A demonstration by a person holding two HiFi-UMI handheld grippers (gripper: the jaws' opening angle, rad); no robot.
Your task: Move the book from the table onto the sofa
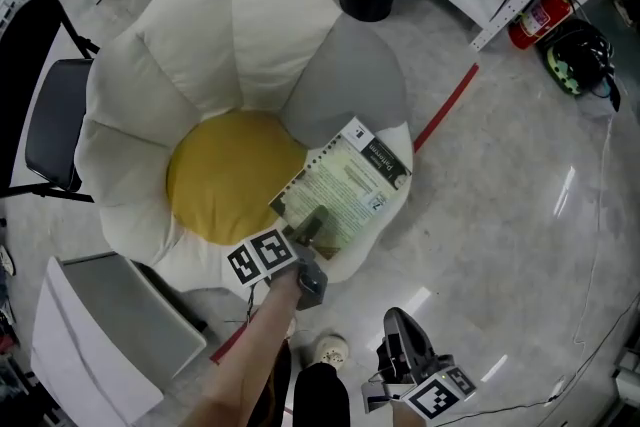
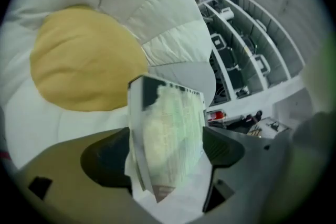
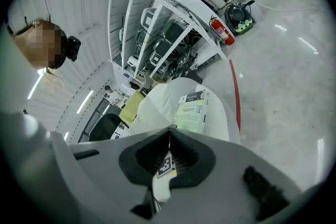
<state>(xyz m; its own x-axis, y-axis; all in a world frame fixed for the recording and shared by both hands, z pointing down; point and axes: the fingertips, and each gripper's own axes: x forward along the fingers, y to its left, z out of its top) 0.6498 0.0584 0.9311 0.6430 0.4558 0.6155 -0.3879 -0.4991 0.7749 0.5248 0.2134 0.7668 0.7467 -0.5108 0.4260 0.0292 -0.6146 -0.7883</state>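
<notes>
- Shows the book (image 1: 350, 185) lying flat, cover up, on the front rim of the flower-shaped sofa (image 1: 200, 45), just beside its yellow centre (image 1: 225, 175).
- Has the left tongs (image 1: 312, 225) released, spread wide about the book's near edge (not pinching it).
- Has the right tongs (image 1: 397, 320) clenched on nothing, low above the floor (image 1: 520, 215), apart from the sofa.

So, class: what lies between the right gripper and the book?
Head view: bare floor, then the white edge of the sofa under the book.
</notes>
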